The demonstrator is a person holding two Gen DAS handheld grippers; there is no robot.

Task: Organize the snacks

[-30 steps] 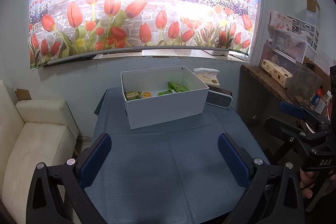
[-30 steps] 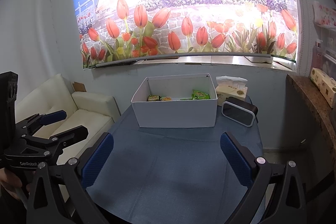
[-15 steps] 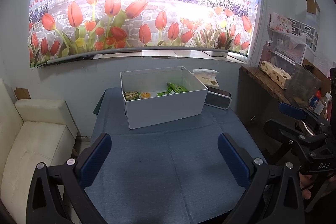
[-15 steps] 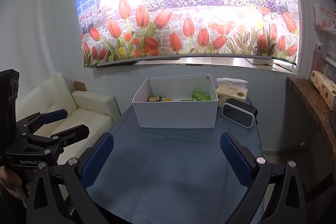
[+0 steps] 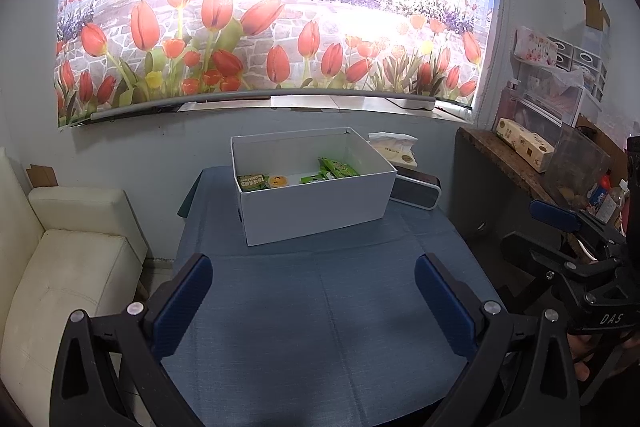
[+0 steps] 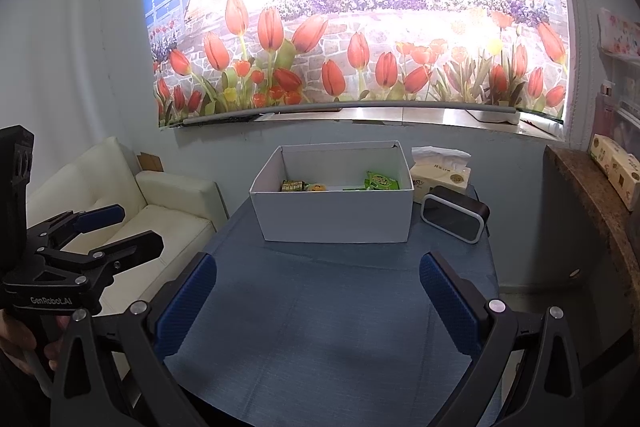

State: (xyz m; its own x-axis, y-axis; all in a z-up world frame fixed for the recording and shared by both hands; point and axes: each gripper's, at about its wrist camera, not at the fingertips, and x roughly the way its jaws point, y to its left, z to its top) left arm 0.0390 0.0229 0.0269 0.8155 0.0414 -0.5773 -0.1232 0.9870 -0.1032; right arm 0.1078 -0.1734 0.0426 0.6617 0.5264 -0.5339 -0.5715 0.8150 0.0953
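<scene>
Partly hidden snacks [image 5: 296, 177] behind box [image 5: 316, 211] wall.

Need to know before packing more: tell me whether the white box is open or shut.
Open. The white box has no lid on it, and snack packets lying on its floor show from above in both wrist views.

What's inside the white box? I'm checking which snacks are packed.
The white box holds green packets, a dark green packet and a small yellow cup. Its front wall hides the near floor.
</scene>
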